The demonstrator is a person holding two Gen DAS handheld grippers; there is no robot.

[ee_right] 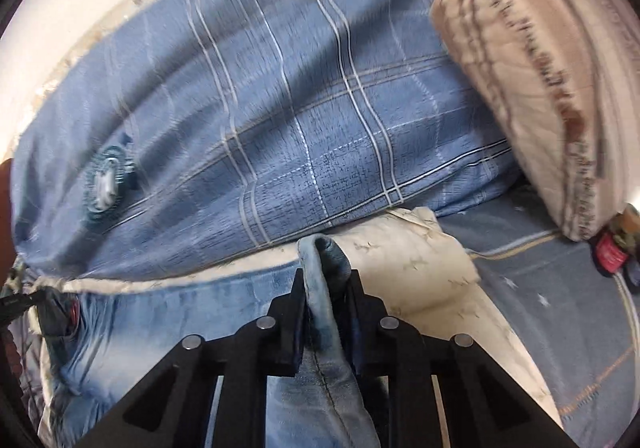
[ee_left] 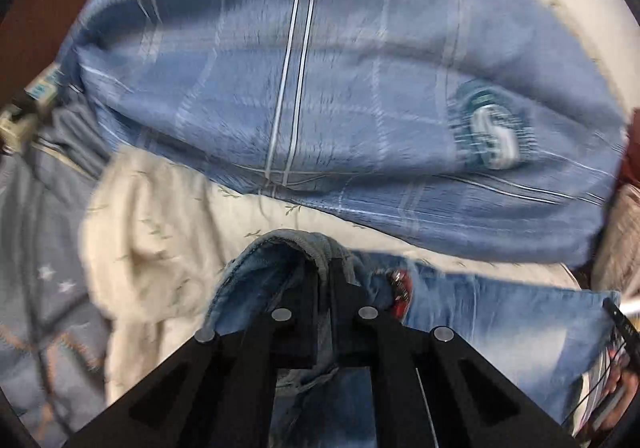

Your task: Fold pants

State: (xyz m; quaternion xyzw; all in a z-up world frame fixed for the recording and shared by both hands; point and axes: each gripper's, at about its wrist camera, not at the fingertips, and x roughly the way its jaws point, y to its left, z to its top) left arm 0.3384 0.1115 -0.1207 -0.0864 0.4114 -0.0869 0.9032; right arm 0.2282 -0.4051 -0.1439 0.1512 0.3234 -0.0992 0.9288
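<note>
Bed (ee_right: 560, 308) underneath, spread with a grey-blue star-print sheet, with a white wall (ee_right: 80, 7) behind. Spread across a cream leaf-print cloth (ee_right: 432, 280) on that bed, a pair of light-blue washed denim pants (ee_right: 160, 328). Pinched tight in the black left gripper (ee_left: 324, 288), a bunched fold of the denim edge, jaws nearly together on it. Clamped likewise in the black right gripper (ee_right: 326, 312), a thick seamed ridge of the same pants, jaws narrow with the cloth standing up between them. Judged from this: early in the fold, both holds made along one edge, cloth seemingly gathered and raised off the bed, no finished crease showing yet. Left to do, probably: carrying that edge over, laying it down, smoothing, folding again.

Crowding the far side, a large blue plaid pillow (ee_left: 360, 87) with a round teal badge (ee_left: 490, 127), its lower edge overhanging the cream cloth just beyond the pants. Leaning against it on the right, a beige stitched cushion (ee_right: 540, 87). Near that cushion, a small red object (ee_right: 610, 254), too blurred to name. Little free room ahead for carrying the fold forward; the pillow is likely to be brushed.
</note>
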